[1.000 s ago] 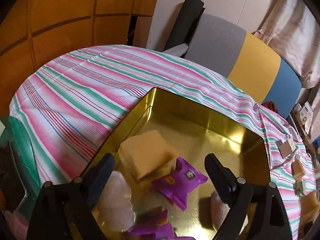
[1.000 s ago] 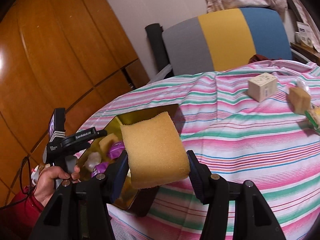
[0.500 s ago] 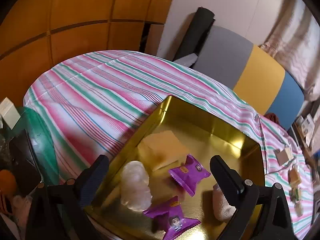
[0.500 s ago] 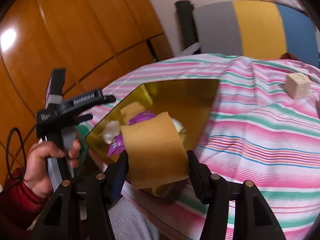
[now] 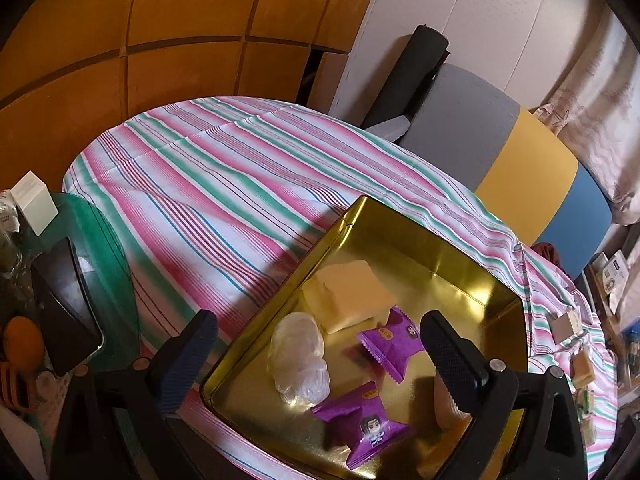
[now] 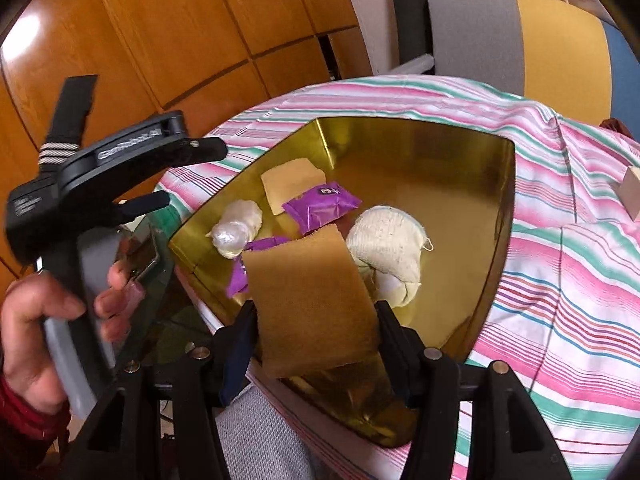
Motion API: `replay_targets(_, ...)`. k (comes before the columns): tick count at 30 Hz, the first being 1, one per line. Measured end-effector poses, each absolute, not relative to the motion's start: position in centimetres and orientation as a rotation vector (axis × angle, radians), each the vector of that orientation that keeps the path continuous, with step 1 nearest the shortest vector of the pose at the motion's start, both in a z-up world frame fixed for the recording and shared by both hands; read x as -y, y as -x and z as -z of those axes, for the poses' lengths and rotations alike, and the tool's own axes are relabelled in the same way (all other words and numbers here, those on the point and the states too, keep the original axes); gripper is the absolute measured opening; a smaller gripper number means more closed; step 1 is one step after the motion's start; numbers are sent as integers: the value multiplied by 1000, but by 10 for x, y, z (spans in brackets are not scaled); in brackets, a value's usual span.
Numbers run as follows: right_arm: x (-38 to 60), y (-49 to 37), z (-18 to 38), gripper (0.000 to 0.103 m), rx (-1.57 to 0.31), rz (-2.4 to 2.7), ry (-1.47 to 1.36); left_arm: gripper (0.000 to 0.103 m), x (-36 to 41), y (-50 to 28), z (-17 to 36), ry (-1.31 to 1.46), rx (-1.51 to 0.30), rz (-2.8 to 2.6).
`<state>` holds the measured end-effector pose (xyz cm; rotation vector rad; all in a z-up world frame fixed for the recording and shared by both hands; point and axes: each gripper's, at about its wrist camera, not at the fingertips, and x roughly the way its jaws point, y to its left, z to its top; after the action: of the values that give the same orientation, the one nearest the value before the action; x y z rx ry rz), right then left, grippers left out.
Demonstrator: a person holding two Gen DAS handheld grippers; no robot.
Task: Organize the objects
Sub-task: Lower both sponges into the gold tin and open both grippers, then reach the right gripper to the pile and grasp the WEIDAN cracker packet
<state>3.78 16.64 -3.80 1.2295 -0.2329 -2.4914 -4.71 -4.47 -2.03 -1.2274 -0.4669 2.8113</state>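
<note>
Gold tin [image 6: 460, 152] crowded with wrappers; right claw [image 6: 316, 320] grips sponge [image 6: 312, 304], left claw [image 5: 316, 344] gapes empty.

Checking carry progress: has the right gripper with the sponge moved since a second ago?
Yes. The right gripper, shut on the sponge, has moved from beside the gold tin to over its near edge.

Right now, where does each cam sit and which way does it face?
Left wrist: on the left gripper, angled down over the gold tin and striped cloth; only its own open fingers show.
Right wrist: on the right gripper, angled down at the tin; shows its fingers clamping the sponge, plus the left hand.
Shared: tin, purple packets, striped chair.
</note>
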Motion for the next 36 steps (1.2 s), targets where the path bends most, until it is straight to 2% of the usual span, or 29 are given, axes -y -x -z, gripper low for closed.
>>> replay_targets(4,-162,-37,37,61,211,2508,-1242,102,42,45,21,1234,454,-2809)
replay_targets(6,-160,-39,33,65,182,2520,-1215,102,40,45,21,1236,454,-2806)
replay_targets(11,-162,-42,31,65,175,2521,-1211,102,37,45,22,1246,457,-2800)
replay_targets(25,-193,-46,21,65,306,2619,-1173,102,11,35,23,1233,326,-2769)
replay_targets(36,-263,-57,21,65,536,2796,-1169,102,-30,23,22,1230,259,-2649)
